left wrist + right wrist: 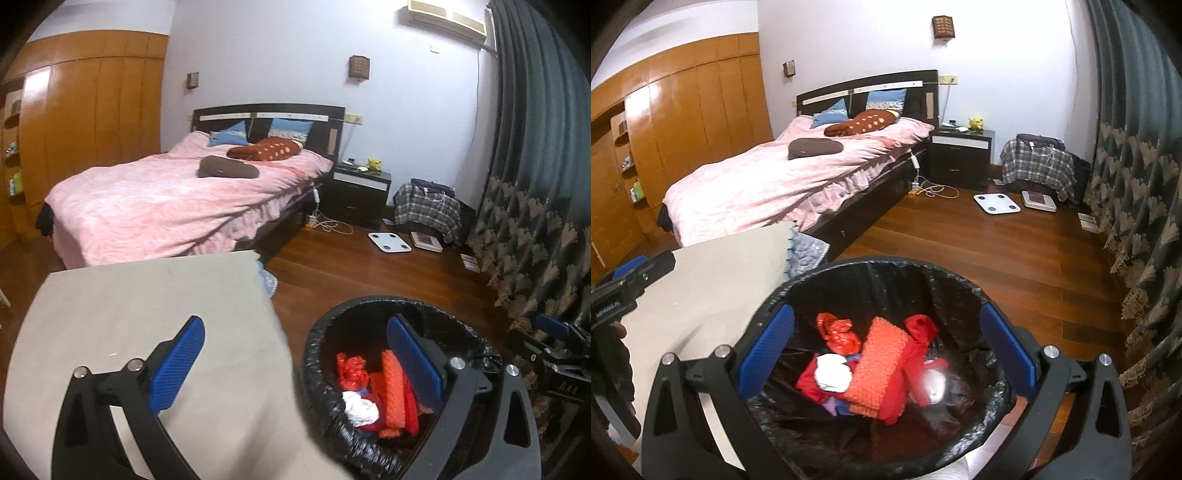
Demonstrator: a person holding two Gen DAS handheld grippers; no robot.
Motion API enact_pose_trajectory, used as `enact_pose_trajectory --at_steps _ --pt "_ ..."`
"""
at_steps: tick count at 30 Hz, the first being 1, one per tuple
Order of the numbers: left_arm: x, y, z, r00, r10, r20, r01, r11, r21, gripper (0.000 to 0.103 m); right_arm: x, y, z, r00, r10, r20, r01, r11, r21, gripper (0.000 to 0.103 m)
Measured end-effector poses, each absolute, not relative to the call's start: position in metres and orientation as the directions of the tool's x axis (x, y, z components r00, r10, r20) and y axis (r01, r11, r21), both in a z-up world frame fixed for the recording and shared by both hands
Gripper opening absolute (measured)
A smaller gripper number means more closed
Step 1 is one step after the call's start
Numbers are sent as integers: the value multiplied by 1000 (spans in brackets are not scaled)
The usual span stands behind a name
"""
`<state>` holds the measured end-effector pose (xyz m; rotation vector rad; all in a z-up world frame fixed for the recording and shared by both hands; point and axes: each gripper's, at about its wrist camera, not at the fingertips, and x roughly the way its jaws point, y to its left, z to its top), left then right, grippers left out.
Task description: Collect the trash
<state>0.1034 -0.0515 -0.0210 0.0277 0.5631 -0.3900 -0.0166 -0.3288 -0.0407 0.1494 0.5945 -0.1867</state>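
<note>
Right wrist view: right tongs wide, empty, above lined bin of red trash. Left tongs wide, empty, straddling bench and bin. Bed, scale beyond.

A crinkled glossy plastic liner is seen in the bin; the wooden floor is polished, and the table cloth is matt.

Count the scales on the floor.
2: a white scale on the floor past the nightstand, and a second scale right of it, beside the plaid bag. None seem hidden.
</note>
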Motion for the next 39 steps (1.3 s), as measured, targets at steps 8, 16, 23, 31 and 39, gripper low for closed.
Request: enact_pose_trajectory --at_steps 8,16,23,31,39 --pt "71 -36 -1 804 -316 -504 348 937 -32 97 -26 -304 -15 833 -95 -545 163 984 78 98" --pt "53 -33 14 818 -296 -493 337 941 -5 97 -37 -284 7 850 -55 -523 110 991 74 98" --pt "40 -33 23 828 -295 -477 332 943 -7 97 -43 -275 16 860 -44 -509 95 993 76 98" --pt "34 -35 31 837 -300 -457 335 942 -6 97 -47 -274 22 866 -36 -498 87 993 79 98" --pt "34 -36 32 837 -299 -457 334 943 -6 97 -47 -273 21 866 -36 -499 87 993 78 98"
